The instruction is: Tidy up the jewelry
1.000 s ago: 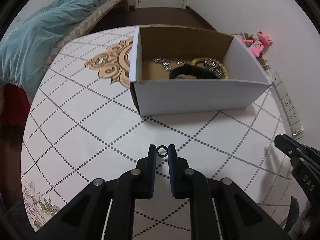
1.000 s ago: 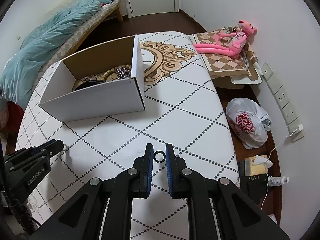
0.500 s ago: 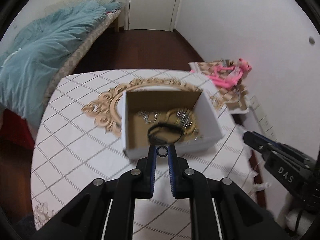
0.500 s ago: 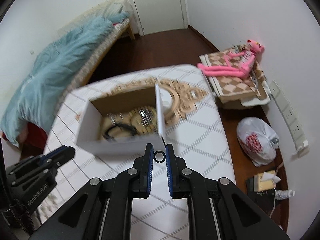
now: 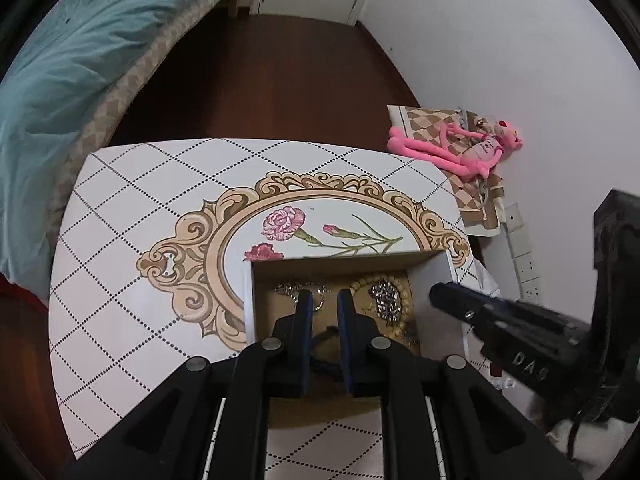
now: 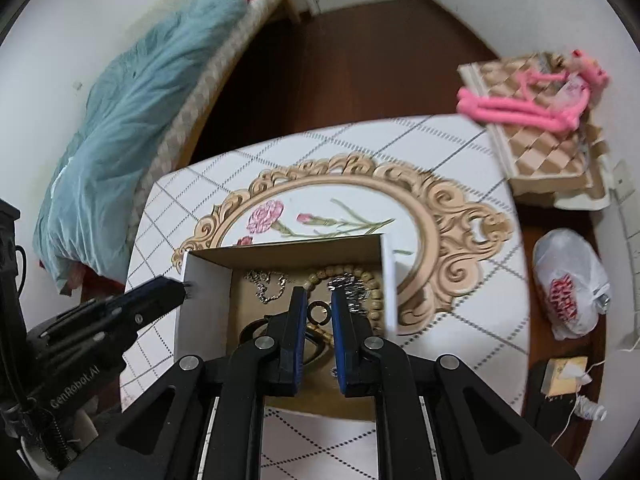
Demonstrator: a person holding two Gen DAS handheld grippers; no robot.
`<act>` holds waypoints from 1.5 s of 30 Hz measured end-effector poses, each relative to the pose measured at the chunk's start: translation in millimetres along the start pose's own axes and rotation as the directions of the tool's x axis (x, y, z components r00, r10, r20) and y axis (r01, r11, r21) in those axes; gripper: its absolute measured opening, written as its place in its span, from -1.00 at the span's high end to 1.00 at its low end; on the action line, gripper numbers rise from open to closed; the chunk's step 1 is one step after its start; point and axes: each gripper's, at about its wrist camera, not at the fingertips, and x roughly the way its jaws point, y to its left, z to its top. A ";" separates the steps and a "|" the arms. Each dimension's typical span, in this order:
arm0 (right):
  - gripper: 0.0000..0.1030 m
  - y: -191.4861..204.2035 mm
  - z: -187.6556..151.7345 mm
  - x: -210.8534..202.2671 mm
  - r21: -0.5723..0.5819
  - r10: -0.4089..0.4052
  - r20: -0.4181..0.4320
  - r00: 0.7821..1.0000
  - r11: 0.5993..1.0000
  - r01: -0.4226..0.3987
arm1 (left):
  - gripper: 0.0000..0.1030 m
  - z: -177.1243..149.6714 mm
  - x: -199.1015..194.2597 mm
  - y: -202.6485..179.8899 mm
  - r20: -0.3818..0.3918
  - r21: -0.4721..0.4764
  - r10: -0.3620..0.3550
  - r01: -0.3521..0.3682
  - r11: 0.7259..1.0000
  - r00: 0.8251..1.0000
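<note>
A white cardboard box (image 5: 249,312) (image 6: 200,312) stands on the table and holds a silver chain (image 6: 266,286), a wooden bead bracelet (image 6: 348,270) (image 5: 374,280), a sparkly piece (image 5: 385,298) and a dark band. My left gripper (image 5: 321,299) hovers over the box, jaws slightly apart, with no ring between them. My right gripper (image 6: 319,314) hovers over the box and is shut on a small dark ring (image 6: 319,315). Each gripper shows in the other's view, the left (image 6: 120,312) at the box's left wall, the right (image 5: 480,312) at its right wall.
The table (image 5: 140,200) has a white diamond-patterned cloth with a gold floral medallion (image 5: 320,220). A bed with a teal blanket (image 5: 60,60) lies to the left. A pink plush toy (image 5: 460,148) and a plastic bag (image 6: 568,280) lie to the right, by the wall.
Both grippers rose from the table and moved over the box. The left gripper's ring is no longer between its jaws, which have parted slightly. The right still holds its ring.
</note>
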 end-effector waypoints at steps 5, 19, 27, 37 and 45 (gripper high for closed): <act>0.71 -2.4 8.4 9.3 0.017 0.013 -0.048 0.999 1.000 -0.012 | 0.42 13.1 -2.3 4.5 -0.006 -0.003 0.076 -0.076 0.997 0.997; -0.56 2.0 -7.8 -20.9 -0.048 -0.183 0.025 0.983 0.982 0.184 | -0.94 -16.2 -24.6 26.0 0.055 -0.032 0.235 -0.233 0.972 0.971; -0.89 2.7 -41.5 -30.0 -0.094 -0.361 0.060 0.931 0.926 0.365 | -0.99 -49.4 -24.7 23.8 0.061 -0.025 0.325 -0.324 0.946 0.944; -0.93 12.8 -78.4 -85.2 -0.074 -0.371 0.146 0.917 0.920 0.384 | -0.99 -78.5 -68.6 2.2 0.116 -0.031 0.310 -0.308 0.951 0.944; -0.93 31.4 -113.0 -152.8 -0.058 -0.358 0.244 0.901 0.922 0.382 | -0.99 -105.8 -137.8 -24.4 0.221 -0.021 0.279 -0.282 0.959 0.934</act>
